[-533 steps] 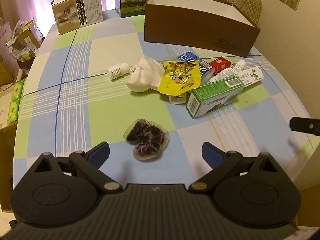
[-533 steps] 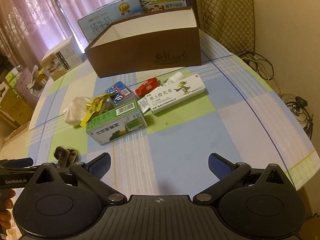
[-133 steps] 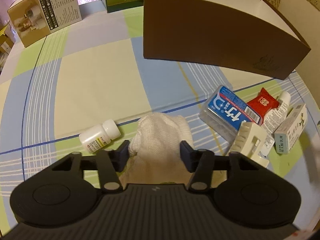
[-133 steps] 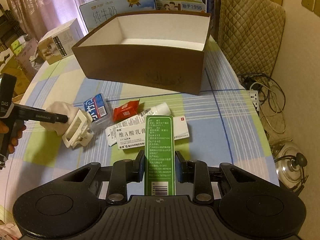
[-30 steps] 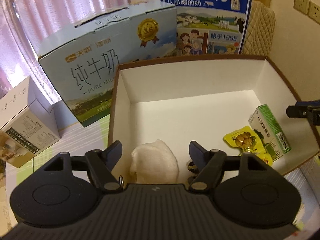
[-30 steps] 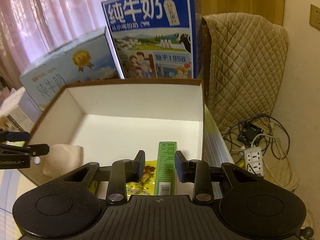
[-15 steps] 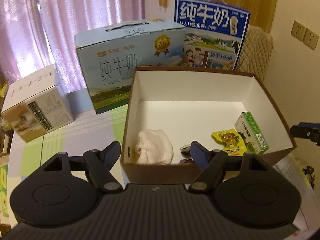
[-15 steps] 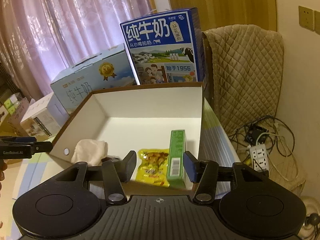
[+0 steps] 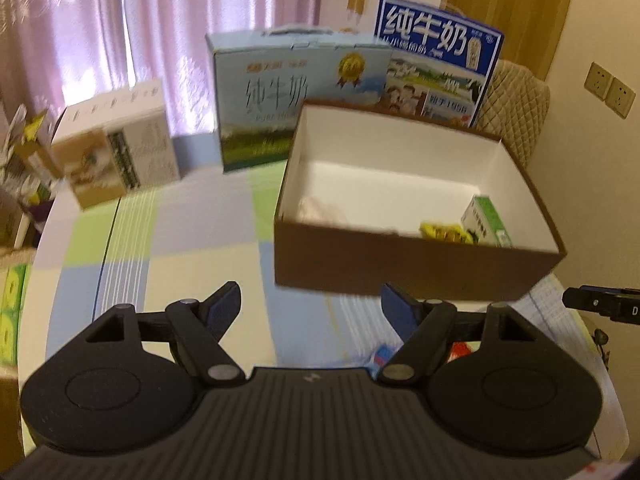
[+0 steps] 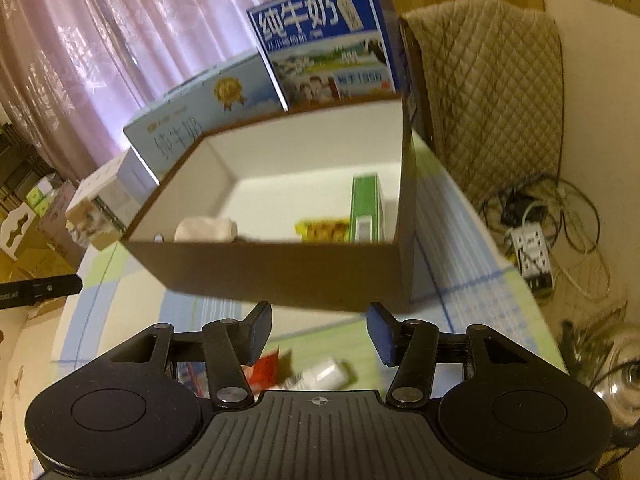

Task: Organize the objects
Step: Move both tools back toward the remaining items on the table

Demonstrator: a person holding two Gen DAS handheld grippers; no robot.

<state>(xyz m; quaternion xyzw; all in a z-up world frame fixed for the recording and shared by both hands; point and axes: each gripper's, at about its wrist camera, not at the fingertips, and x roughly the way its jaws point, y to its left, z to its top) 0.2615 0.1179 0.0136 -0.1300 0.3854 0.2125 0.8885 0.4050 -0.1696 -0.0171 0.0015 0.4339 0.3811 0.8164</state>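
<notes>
Both tools [image 9: 311, 307] [image 10: 319, 332] have drawn back from the box [image 10: 288, 276] — gaping, empty; checked tablecloth [image 9: 192, 240], pink curtains [image 9: 80, 32].

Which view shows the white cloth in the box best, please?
The right wrist view: the cloth is sharp above the box wall. In the left wrist view it is a pale blur.

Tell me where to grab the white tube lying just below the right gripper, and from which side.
Take the white tube across its round capped end, from above, with the open, empty right gripper. It lies flat on the tablecloth; its rest is hidden behind the gripper body. Mind the red packet close beside it.
</notes>
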